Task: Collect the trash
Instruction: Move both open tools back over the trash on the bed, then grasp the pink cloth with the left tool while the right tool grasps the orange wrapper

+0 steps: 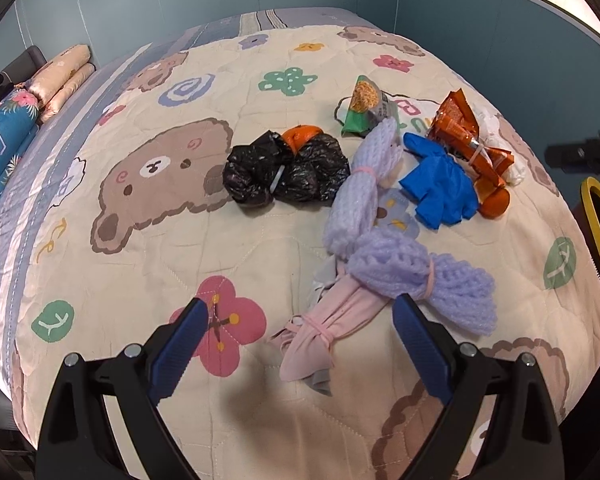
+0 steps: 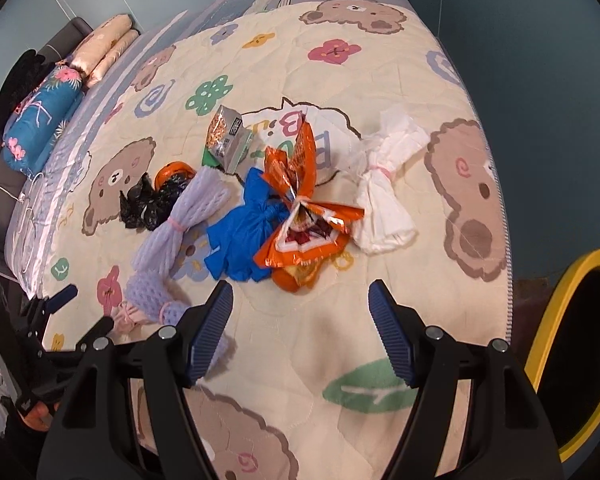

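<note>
Both jaws gape empty above quilt (image 1: 260, 240); yellow-rimmed bin (image 2: 556, 320) beside bed

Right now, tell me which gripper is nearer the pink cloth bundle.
Left. The left gripper hangs open right over the pink cloth bundle; the right gripper sits off to its right, facing the orange snack wrapper.

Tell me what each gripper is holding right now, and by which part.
Nothing is held. The left gripper and the right gripper are both open above the quilt, gripping none of the trash.
</note>
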Demonstrator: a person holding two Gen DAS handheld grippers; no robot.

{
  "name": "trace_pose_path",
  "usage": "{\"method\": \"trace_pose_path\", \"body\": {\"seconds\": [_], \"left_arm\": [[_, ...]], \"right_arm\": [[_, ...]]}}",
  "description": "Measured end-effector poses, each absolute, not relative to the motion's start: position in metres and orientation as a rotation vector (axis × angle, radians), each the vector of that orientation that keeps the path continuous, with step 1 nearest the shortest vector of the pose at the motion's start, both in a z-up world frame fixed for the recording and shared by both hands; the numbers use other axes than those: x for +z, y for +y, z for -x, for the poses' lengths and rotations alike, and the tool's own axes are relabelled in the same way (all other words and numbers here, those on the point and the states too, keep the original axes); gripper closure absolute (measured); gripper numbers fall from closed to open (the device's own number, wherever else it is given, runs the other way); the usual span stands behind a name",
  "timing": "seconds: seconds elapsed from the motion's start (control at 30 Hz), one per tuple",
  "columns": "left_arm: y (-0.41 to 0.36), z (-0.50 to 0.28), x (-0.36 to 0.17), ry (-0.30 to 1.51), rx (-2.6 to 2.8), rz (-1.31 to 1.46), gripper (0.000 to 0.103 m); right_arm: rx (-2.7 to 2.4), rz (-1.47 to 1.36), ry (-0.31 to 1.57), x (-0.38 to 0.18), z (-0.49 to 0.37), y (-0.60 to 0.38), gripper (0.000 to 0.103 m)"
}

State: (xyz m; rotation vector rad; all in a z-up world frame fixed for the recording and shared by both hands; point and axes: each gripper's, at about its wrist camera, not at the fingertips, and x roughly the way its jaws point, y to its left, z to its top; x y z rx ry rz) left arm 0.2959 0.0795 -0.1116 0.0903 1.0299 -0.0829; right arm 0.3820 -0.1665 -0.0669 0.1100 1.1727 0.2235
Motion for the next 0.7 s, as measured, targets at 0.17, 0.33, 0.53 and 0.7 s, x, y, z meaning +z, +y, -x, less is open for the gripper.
{"method": "trace_pose_path", "body": {"seconds": [0.17,0.33,0.53,0.7], "left_arm": [[0.084,-0.297,-0.124,1.056,-0.104,-0.089,0.013],[0.086,-0.298,-0.134,1.073,-0.143,-0.086,0.013],[0.084,-0.307,-0.147,1.104,-0.169,-0.1,0.013],[0.084,-0.316,-0.156,1.129,-0.186,-0.104,0.018]], "right_arm": [[0.208,-0.096,1.188,-0.077,-0.417,-0.151,0.036],[0.203,-0.096,1.216,-0.091,-0.455,-0.139,0.036],[0.16,-0.048,1.265,-0.113,-0.483,-0.13,0.036],[0.158,-0.026,1.285,-0.123,-0.495,-0.125,0.043]]}}
